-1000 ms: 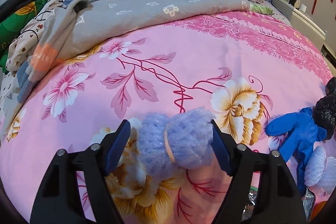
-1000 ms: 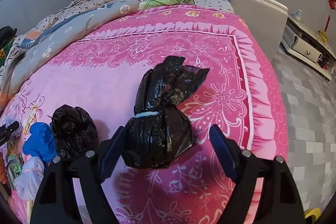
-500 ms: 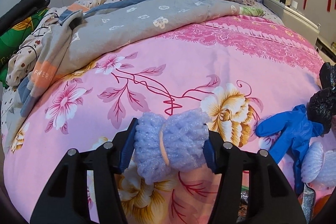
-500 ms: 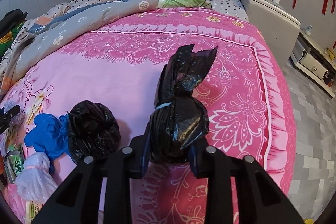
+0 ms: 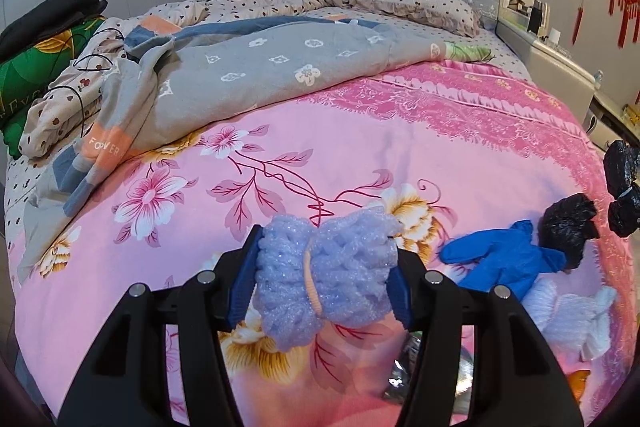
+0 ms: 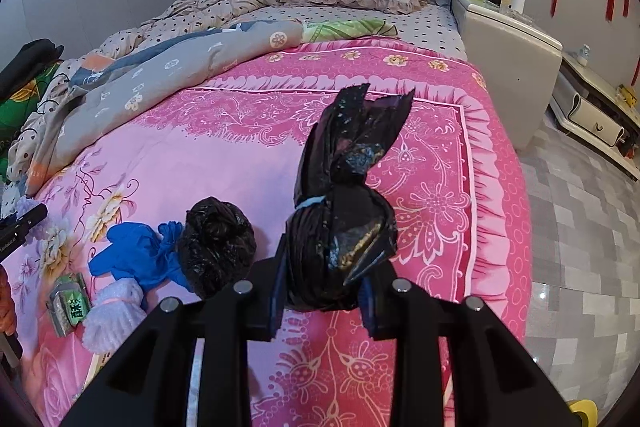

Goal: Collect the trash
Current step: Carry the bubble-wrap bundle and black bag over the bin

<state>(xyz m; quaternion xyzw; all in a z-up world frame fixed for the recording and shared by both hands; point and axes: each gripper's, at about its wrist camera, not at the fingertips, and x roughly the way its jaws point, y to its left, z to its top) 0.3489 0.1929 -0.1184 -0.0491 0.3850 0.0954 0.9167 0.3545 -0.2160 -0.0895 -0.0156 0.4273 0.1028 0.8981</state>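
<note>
Black plastic bag (image 6: 340, 227), tied with a pale band, was pinched between the right gripper (image 6: 322, 293) jaws above the pink bedspread (image 6: 200, 155); its contents were hidden. The left gripper (image 5: 322, 283) jaws squeezed a lilac foam bundle (image 5: 324, 275).

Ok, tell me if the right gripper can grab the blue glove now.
Probably not yet: the right gripper has its jaws clamped on the tied black bag. The blue glove itself lies uncovered beside it on the bed.
</note>
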